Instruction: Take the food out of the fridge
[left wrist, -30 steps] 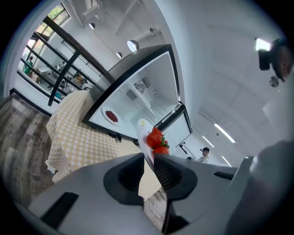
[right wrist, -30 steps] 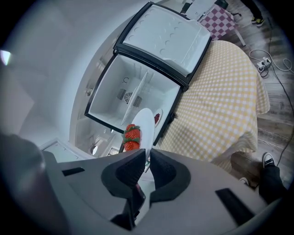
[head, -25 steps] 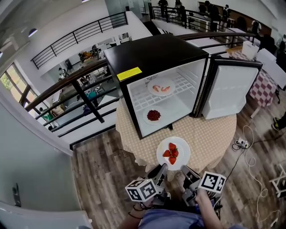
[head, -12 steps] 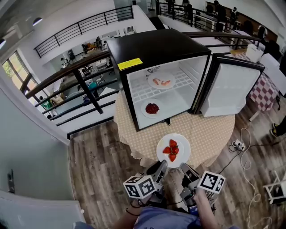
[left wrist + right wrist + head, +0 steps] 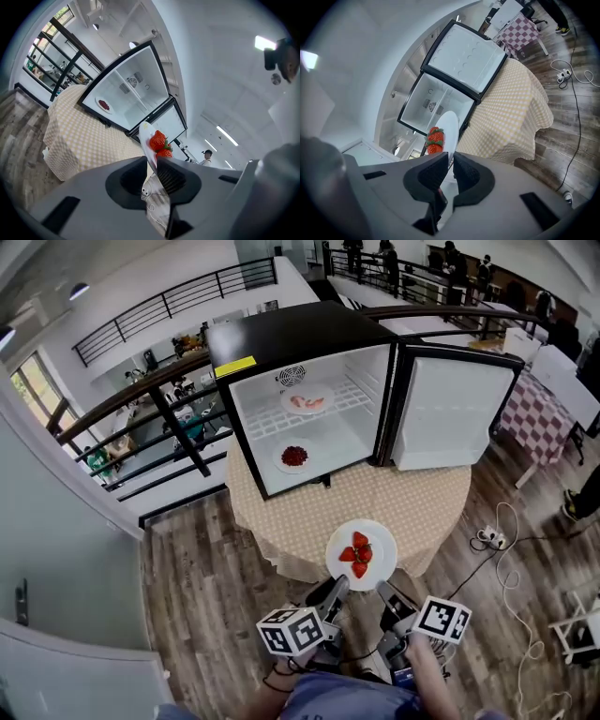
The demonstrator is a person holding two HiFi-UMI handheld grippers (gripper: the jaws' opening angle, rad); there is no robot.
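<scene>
The fridge (image 5: 309, 334) stands on the table (image 5: 422, 493) with its door (image 5: 450, 409) swung wide to the right. Two dishes are still inside: one on the shelf (image 5: 307, 401) and one on the floor (image 5: 293, 457). The plate (image 5: 378, 545) of strawberries (image 5: 357, 554) is out, held over the table's near edge. The left gripper (image 5: 339, 589) and right gripper (image 5: 384, 592) are each clamped on its near rim, one jaw above and one below. Both bites sit side by side on the near rim only, so the far side hangs unsupported. If either hand dips or the two drift apart, the plate could tip or twist and the loose strawberries would roll off onto the floor. The thin rim could also slide out of the pads under a sudden move. Compared with a second ago, the fridge sits farther off and more to the left in the head view. More cloth shows between it and the plate, so the plate has been drawn back toward the person. The grip and the strawberries look unchanged.
</scene>
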